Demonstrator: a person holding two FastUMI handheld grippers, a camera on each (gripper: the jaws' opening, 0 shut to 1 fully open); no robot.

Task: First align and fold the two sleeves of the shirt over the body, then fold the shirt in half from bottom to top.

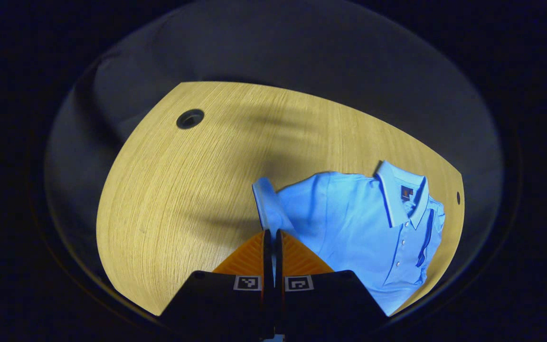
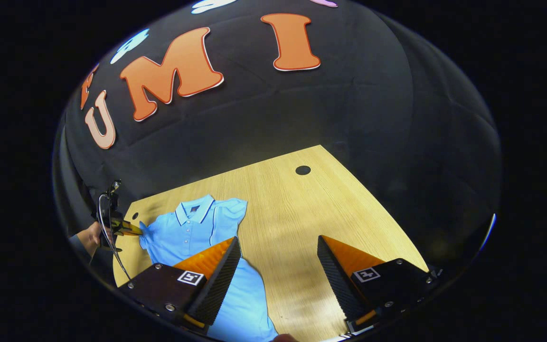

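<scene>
Wood-grain bench (image 1: 169, 190) against the black booth cloth, round cable hole (image 1: 190, 118) in the upper left of the left gripper view. Left gripper (image 1: 272, 237): jaws closed, pinching the sleeve (image 1: 266, 204) of the light blue polo shirt (image 1: 349, 218) at bottom centre; shirt body spreads to the right, collar (image 1: 404, 194) at right. Right gripper (image 2: 278, 256): jaws wide, nothing between them, bare bench in the gap. In the right gripper view the shirt lies flat at lower left, partly behind the left-hand finger; left gripper and a hand (image 2: 90, 237) at its far left edge.
</scene>
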